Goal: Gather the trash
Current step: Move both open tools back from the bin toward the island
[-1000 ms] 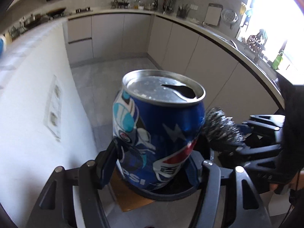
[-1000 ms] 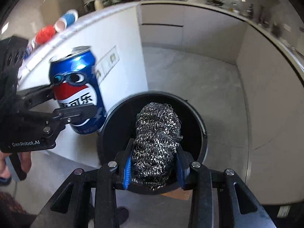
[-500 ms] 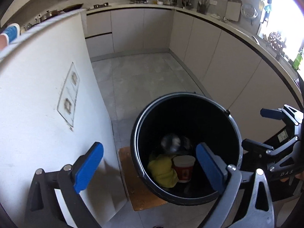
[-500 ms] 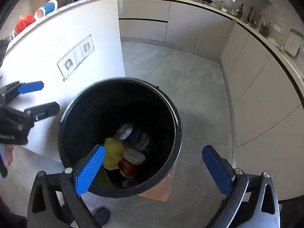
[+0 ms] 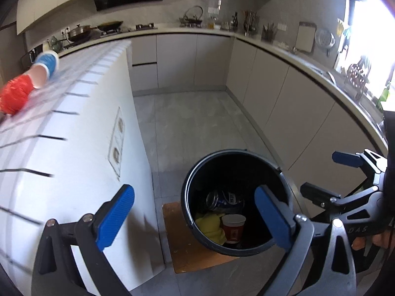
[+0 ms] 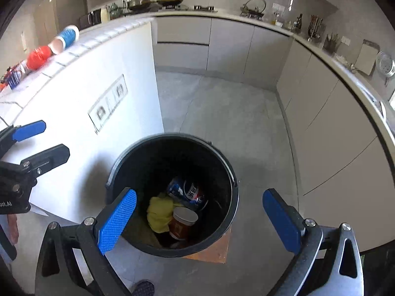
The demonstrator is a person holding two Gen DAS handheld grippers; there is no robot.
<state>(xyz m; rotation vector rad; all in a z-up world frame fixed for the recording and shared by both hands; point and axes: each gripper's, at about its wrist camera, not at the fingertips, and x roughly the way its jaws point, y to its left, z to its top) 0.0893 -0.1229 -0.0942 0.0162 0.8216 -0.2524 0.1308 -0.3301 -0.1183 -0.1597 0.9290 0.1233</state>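
Observation:
A black round bin [image 5: 190,212] [image 6: 223,162] stands on a brown board on the floor beside the white island. In it lie a blue Pepsi can [image 5: 223,198] [image 6: 188,192], a yellow rag [image 5: 209,225] [image 6: 159,211] and a red paper cup [image 5: 233,225] [image 6: 182,222]. My left gripper [image 5: 195,218] is open and empty above the bin; it also shows in the right wrist view [image 6: 42,138]. My right gripper [image 6: 200,219] is open and empty above the bin; it also shows in the left wrist view [image 5: 328,175]. On the island top lie a red crumpled item [image 5: 14,96] [image 6: 38,56] and a blue-and-white cup [image 5: 45,67] [image 6: 65,38].
The white island [image 5: 74,153] with wall sockets stands left of the bin. Grey cabinets [image 5: 284,91] run along the back and right, with cookware on the counter. A packet [image 6: 14,74] lies on the island top. Grey tiled floor [image 6: 222,106] lies beyond the bin.
Both grippers opened: the Pepsi can and the steel wool dropped into the bin. Since then both grippers have risen and pulled back, so the bin looks smaller.

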